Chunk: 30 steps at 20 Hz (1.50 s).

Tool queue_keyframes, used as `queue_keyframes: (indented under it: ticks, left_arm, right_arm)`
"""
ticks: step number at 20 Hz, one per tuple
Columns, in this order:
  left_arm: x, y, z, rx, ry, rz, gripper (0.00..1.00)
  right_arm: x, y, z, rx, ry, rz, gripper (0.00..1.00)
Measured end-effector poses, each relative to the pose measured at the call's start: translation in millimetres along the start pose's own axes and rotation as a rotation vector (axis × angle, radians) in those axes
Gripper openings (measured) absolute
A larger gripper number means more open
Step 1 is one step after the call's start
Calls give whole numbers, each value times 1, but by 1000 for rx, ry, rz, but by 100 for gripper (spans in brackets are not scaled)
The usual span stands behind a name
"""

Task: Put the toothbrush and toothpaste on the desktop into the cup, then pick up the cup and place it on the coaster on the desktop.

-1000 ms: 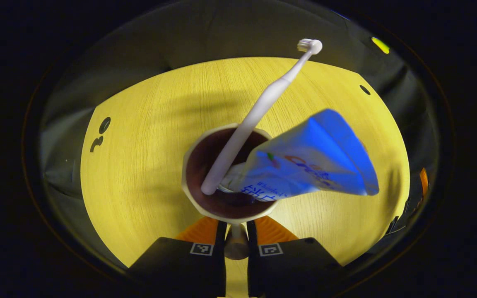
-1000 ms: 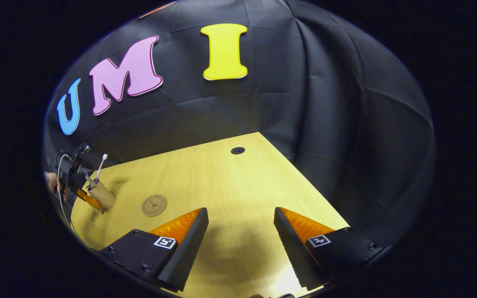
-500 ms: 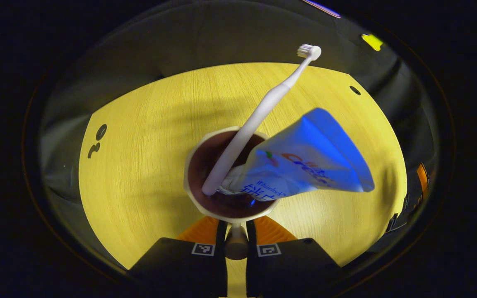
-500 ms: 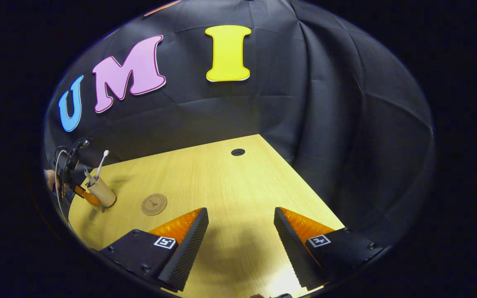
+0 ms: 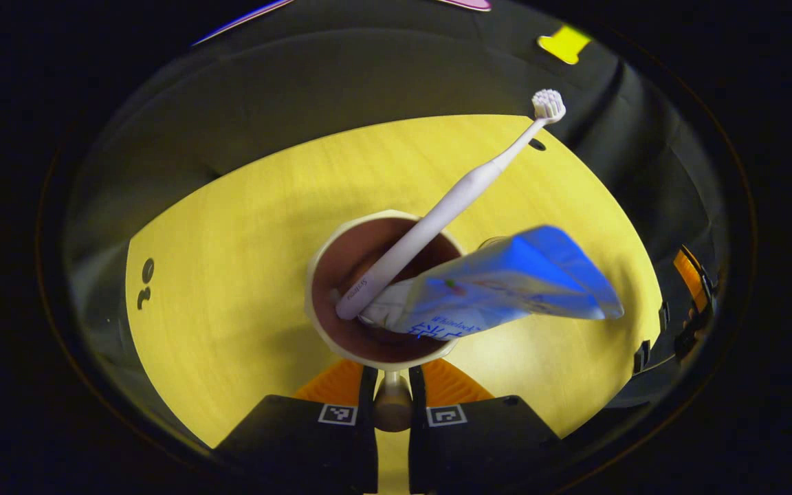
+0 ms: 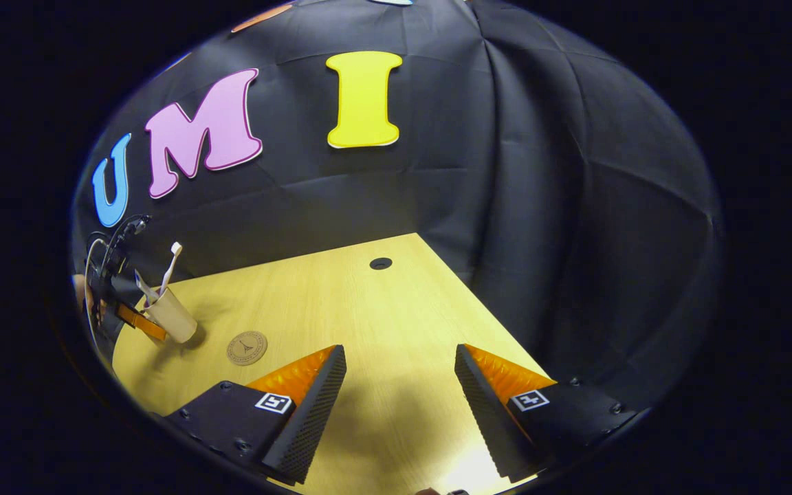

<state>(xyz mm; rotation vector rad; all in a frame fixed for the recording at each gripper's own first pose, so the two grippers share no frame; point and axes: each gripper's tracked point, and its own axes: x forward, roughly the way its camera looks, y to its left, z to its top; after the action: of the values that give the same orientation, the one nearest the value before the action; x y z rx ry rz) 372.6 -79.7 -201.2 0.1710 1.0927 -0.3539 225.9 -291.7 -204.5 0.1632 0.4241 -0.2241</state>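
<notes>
Directly ahead, cup (image 5: 375, 354) (handle pinched) fronts left hand-held gripper (image 5: 392, 402).

A: Light? Dim booth; desktop (image 6: 368, 309) brightly lit from above, with glare at its near edge.
B: Blur? Toothpaste (image 5: 506, 282) smeared, cup (image 5: 320, 275) sharp. Soft shadows; fisheye bending at the rims.
</notes>
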Motion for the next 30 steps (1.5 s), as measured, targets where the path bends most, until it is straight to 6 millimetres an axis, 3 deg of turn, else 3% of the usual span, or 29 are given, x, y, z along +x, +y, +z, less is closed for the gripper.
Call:
queue_keyframes:
  ticks: [6, 12, 21, 22, 26, 28, 30]
  left_arm:
    - [17, -62, 25, 85, 4, -76, 22]
    - [31, -98, 41, 177, 17, -97, 22]
    - [51, -106, 33, 196, 72, -79, 23]
    - [54, -105, 33, 204, 75, -72, 27]
    - [54, -104, 31, 211, 91, -48, 20]
    - [51, -103, 33, 200, 83, -40, 32]
    - [42, -103, 35, 190, 59, -37, 30]
  right_arm:
    - [-12, -26, -2, 25, -5, -44, 98]
    - [-21, -55, -5, 50, -12, -93, 98]
    - [-32, -83, -18, 89, 4, -141, 98]
    - [-32, -82, -21, 92, 6, -140, 98]
    - [-32, -76, -25, 89, 10, -128, 98]
    - [-34, -72, -23, 88, 4, -120, 98]
    - [-34, -68, -21, 83, -2, -112, 98]
